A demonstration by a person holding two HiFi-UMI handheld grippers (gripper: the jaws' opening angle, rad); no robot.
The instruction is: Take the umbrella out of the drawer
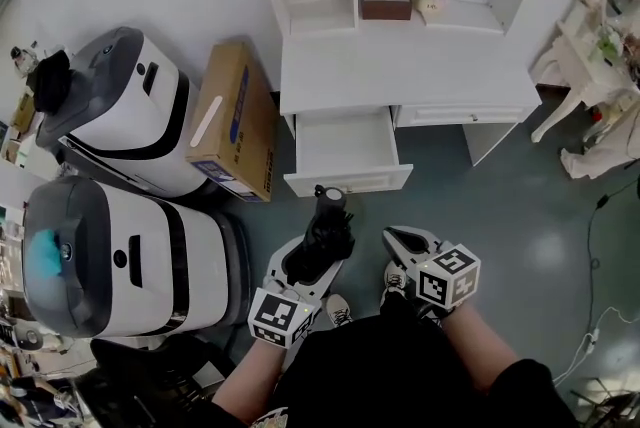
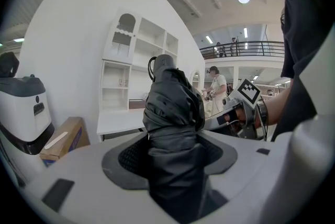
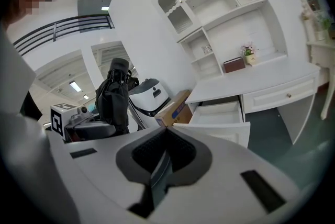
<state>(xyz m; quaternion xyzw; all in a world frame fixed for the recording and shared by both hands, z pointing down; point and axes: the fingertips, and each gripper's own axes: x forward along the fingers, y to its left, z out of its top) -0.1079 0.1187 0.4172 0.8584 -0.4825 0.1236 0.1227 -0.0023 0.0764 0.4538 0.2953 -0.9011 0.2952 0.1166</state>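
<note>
Left gripper [image 2: 172,140] is clamped on the folded black umbrella [image 2: 172,105], which is out of the open drawer [image 1: 350,180], just in front; right gripper [image 3: 166,132] has jaws together, empty

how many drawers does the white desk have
2: the open drawer on the left of the desk, and the closed drawer to its right. No others show.

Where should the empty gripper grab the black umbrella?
Probably the free upper part of the umbrella, just below its rounded end, coming from the right side. The left gripper clamps the lower folds, and the right gripper is right beside it.
</note>
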